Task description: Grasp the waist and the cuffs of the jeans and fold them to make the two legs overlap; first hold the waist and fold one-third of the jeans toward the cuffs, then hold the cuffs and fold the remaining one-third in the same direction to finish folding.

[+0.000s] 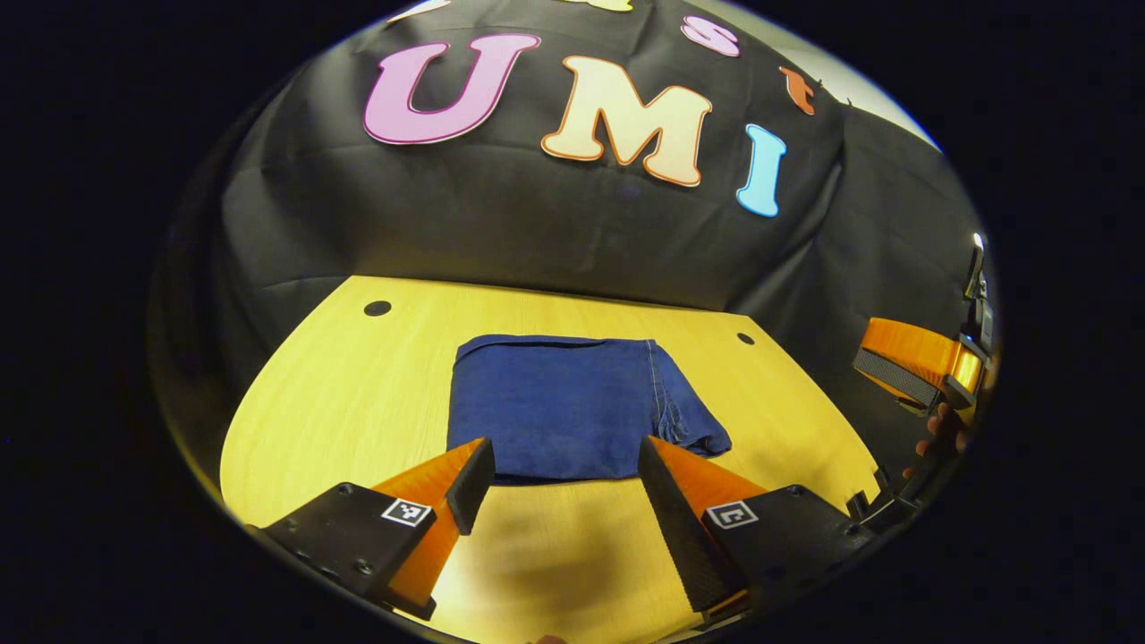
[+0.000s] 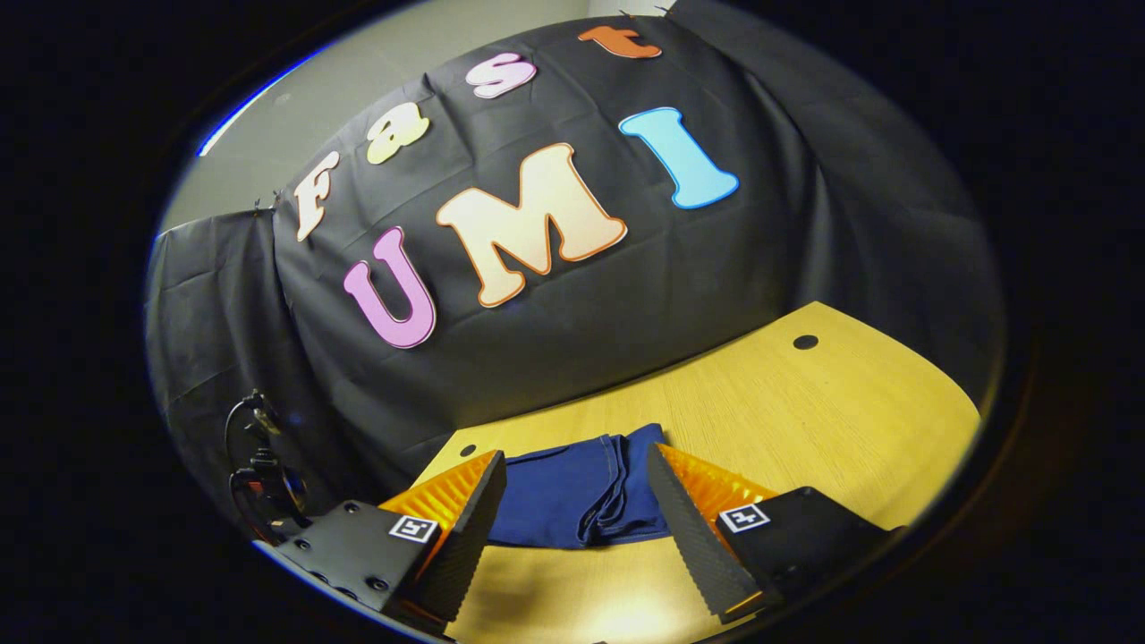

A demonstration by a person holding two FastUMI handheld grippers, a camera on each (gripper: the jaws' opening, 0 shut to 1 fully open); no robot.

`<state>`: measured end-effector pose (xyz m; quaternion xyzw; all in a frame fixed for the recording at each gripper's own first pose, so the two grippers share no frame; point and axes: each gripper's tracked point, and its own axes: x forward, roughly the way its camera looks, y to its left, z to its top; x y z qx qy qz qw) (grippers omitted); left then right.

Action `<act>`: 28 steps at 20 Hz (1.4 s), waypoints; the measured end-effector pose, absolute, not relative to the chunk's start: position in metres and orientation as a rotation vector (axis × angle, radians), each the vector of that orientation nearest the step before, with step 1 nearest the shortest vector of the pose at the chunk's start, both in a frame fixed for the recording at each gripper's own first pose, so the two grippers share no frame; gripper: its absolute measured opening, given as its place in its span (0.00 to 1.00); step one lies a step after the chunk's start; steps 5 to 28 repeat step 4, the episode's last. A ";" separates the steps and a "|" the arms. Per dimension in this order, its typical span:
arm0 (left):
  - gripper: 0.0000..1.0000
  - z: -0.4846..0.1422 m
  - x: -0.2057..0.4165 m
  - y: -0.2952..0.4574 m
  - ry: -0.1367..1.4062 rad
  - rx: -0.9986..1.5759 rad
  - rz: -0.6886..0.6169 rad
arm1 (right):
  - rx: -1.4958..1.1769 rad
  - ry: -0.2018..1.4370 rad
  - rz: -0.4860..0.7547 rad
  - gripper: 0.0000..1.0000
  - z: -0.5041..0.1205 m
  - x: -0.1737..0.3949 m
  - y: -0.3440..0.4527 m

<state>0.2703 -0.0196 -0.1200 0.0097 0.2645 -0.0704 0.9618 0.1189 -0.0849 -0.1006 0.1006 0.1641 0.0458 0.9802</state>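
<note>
The blue jeans lie folded into a compact rectangle in the middle of the yellow wooden table, with layered edges bunched at their right side. My left gripper is open above the near edge of the jeans, its fingers apart and holding nothing. The right gripper hangs off the table's right edge, held by a hand. In the right gripper view, the jeans lie just beyond my right gripper, which is open and not touching the cloth.
The table has small dark holes near its far corners. The black cloth wall stands close behind it. A dark cable and fitting hang off the table's left side in the right gripper view.
</note>
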 end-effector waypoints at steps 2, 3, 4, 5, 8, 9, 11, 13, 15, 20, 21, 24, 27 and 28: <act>0.95 -0.122 0.265 -0.015 0.535 0.018 -0.172 | 0.199 0.336 0.083 0.98 -0.101 0.115 -0.076; 0.95 -0.124 0.262 -0.010 0.542 0.019 -0.175 | 0.194 0.335 0.081 0.98 -0.100 0.113 -0.072; 0.95 -0.126 0.260 -0.005 0.551 0.017 -0.178 | 0.187 0.328 0.077 0.98 -0.099 0.110 -0.069; 0.95 -0.126 0.260 -0.005 0.551 0.017 -0.178 | 0.187 0.328 0.077 0.98 -0.099 0.110 -0.069; 0.95 -0.126 0.260 -0.005 0.551 0.017 -0.178 | 0.187 0.328 0.077 0.98 -0.099 0.110 -0.069; 0.95 -0.126 0.260 -0.005 0.551 0.017 -0.178 | 0.187 0.328 0.077 0.98 -0.099 0.110 -0.069; 0.95 -0.126 0.260 -0.005 0.551 0.017 -0.178 | 0.187 0.328 0.077 0.98 -0.099 0.110 -0.069; 0.95 -0.126 0.260 -0.005 0.551 0.017 -0.178 | 0.187 0.328 0.077 0.98 -0.099 0.110 -0.069; 0.95 -0.126 0.260 -0.005 0.551 0.017 -0.178 | 0.187 0.328 0.077 0.98 -0.099 0.110 -0.069; 0.95 -0.126 0.260 -0.005 0.551 0.017 -0.178 | 0.187 0.328 0.077 0.98 -0.099 0.110 -0.069; 0.95 -0.126 0.260 -0.005 0.551 0.017 -0.178 | 0.187 0.328 0.077 0.98 -0.099 0.110 -0.069; 0.95 -0.126 0.260 -0.005 0.551 0.017 -0.178 | 0.187 0.328 0.077 0.98 -0.099 0.110 -0.069; 0.95 -0.126 0.260 -0.005 0.551 0.017 -0.178 | 0.187 0.328 0.077 0.98 -0.099 0.110 -0.069; 0.95 -0.126 0.260 -0.005 0.551 0.017 -0.178 | 0.187 0.328 0.077 0.98 -0.099 0.110 -0.069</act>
